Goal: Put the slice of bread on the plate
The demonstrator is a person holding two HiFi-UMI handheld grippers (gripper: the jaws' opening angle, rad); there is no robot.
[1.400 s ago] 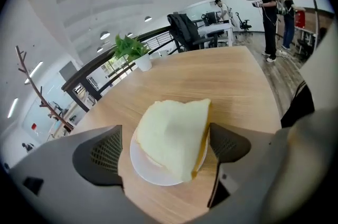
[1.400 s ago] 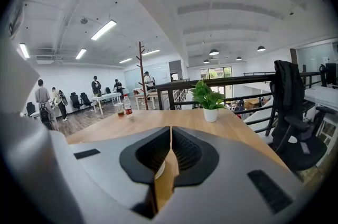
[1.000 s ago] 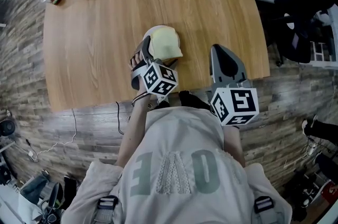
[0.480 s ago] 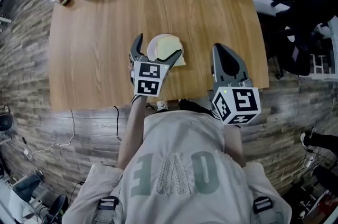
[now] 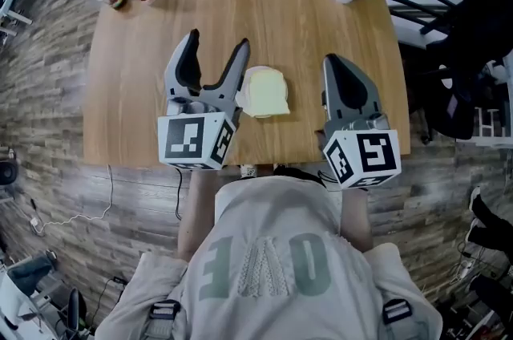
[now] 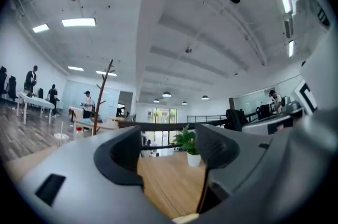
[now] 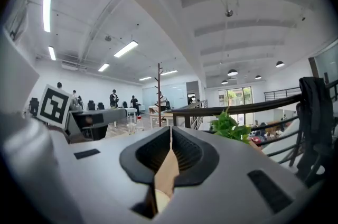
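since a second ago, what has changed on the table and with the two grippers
The left gripper was down at the plate; it has drawn back and risen to the plate's left. Its jaws have just been closing partway, but stand apart with nothing between them. The slice of bread lies on the plate as before. The right gripper stays shut and empty to the plate's right.

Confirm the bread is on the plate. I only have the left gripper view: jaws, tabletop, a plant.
Observer: Yes. The head view shows the slice of bread lying on the plate, near the front edge of the table.
Operator: Where is it from my gripper?
Observer: Just right of the left gripper, whose jaws have just been closing with nothing between them.
Operator: And the other side?
Observer: The right gripper is shut and empty, to the right of the plate.
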